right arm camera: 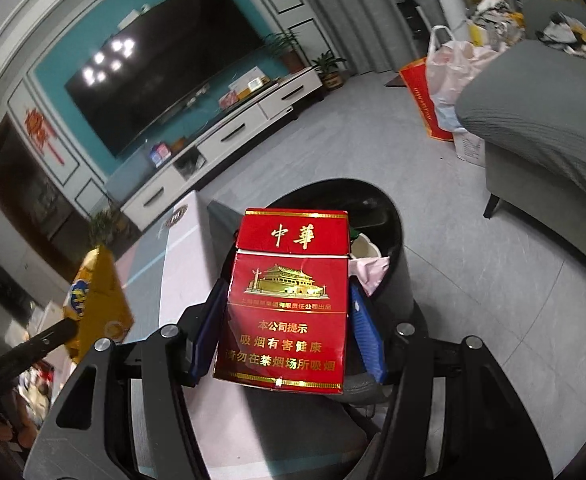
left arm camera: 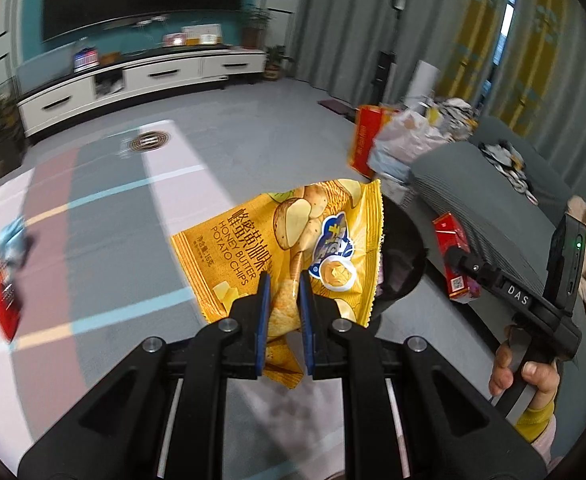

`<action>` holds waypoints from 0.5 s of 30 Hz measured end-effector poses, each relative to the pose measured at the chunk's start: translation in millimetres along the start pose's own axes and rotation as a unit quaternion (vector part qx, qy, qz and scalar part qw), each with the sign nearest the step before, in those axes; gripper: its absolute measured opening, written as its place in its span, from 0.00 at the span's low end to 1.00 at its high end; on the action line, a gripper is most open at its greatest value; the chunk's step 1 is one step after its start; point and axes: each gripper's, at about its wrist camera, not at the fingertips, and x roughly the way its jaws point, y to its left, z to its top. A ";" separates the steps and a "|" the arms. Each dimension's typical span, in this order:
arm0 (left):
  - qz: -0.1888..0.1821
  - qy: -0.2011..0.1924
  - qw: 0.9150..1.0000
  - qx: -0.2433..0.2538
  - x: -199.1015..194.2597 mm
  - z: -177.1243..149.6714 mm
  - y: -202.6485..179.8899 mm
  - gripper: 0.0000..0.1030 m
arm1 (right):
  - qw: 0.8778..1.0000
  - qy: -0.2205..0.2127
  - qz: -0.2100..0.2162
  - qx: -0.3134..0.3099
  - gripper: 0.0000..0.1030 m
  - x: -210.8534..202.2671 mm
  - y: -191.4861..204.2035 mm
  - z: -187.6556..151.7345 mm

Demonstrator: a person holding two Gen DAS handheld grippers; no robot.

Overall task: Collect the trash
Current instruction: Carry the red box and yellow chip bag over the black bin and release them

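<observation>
Grey floor tiles, a long white TV cabinet (right arm camera: 221, 140) and a grey sofa (right arm camera: 545, 120) frame a striped table (left arm camera: 105, 208) with a black trash bin (right arm camera: 389, 208) standing just past its edge. The left tool (left arm camera: 284, 280) is clamped on a yellow chip bag (left arm camera: 289, 236), which hangs from its bottom end with its far edge over the bin's rim. The right tool (right arm camera: 289, 304) is closed around a red cigarette pack (right arm camera: 289, 300), held upright directly above the bin's opening, where a white cup and pink paper already lie. More litter, a second red pack (left arm camera: 5, 304) and a blue wrapper (left arm camera: 11, 240), lies on the table at the left.

The step in hand looks like dropping both pieces. To do it well, bring the pack low over the opening before parting the fingers so it cannot bounce off the rim. The bag is light and broad, so carry it fully over the middle of the bin and release it hanging straight down; otherwise it may drift onto the floor.
</observation>
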 end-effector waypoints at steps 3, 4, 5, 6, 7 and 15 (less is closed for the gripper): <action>-0.026 0.012 1.000 0.012 22.0 12.1 -18.9 0.15 | 1.000 -0.004 0.009 0.018 0.57 -1.4 -11.6 3.9; -0.035 0.019 0.999 0.013 31.2 16.1 -25.5 0.15 | 1.000 -0.004 0.012 0.027 0.57 -1.4 -16.6 5.3; -0.040 0.023 0.999 0.015 37.8 19.0 -30.7 0.15 | 0.999 -0.004 0.015 0.034 0.57 -0.5 -20.5 6.2; -0.050 0.029 0.998 0.016 48.9 23.5 -38.4 0.15 | 0.999 -0.003 0.018 0.039 0.57 0.6 -23.2 7.3; -0.054 0.032 0.998 0.017 56.0 25.5 -43.0 0.15 | 0.999 -0.002 0.022 0.047 0.57 2.5 -26.9 8.6; -0.057 0.073 0.996 0.007 116.2 34.5 -64.2 0.15 | 0.997 0.000 0.035 0.062 0.57 21.1 -33.1 18.4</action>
